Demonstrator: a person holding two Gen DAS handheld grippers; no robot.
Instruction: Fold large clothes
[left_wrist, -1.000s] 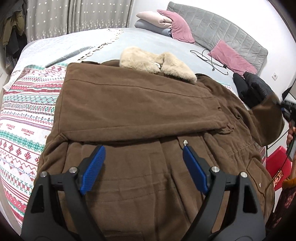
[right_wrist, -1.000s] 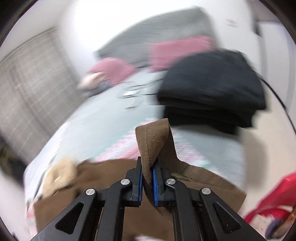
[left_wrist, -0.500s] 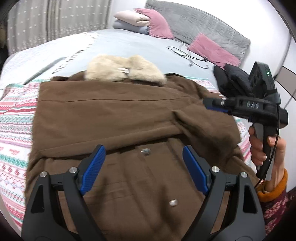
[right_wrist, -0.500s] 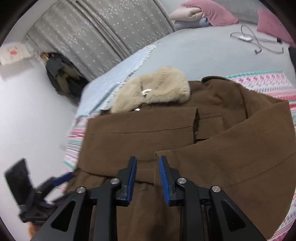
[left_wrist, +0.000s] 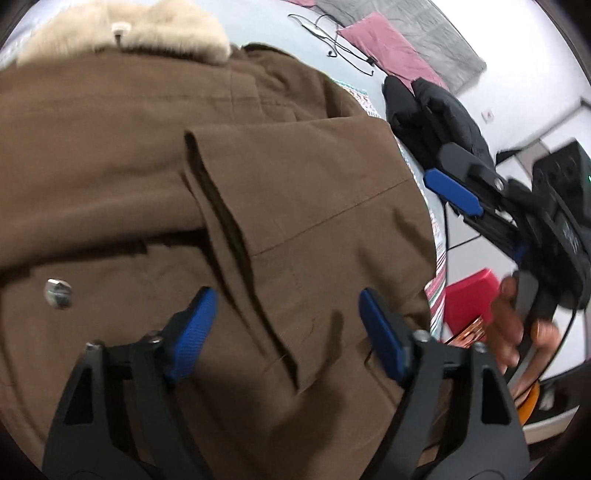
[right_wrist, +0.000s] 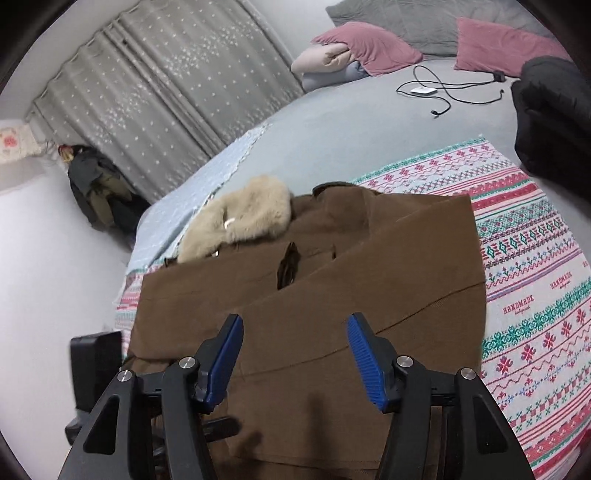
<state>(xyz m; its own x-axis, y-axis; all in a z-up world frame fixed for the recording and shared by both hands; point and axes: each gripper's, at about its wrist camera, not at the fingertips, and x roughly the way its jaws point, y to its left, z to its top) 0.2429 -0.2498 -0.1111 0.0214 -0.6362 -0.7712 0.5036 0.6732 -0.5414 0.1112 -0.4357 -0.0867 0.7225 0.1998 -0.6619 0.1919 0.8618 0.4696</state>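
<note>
Left wrist view had the left gripper low in the frame, its blue pads parted and closing with nothing gripped, only the brown coat under them where the folded-over sleeve ended in a loose edge. Right of it, at the frame's right edge, the right gripper hung beyond the coat's side, held by a hand. In the right wrist view that gripper was opening, empty, with the sleeve lying flat across the coat's body just ahead. Higher in that frame sat the fur collar, then the patterned blanket and grey bedspread, with a black garment at the upper right. The next fold probably wanted both grippers pinching the coat's lower hem at its corners, through all layers, so the sleeves stayed tucked. Catching only the top layer would likely drag a sleeve out; the thick fabric would resist a crisp crease.
</note>
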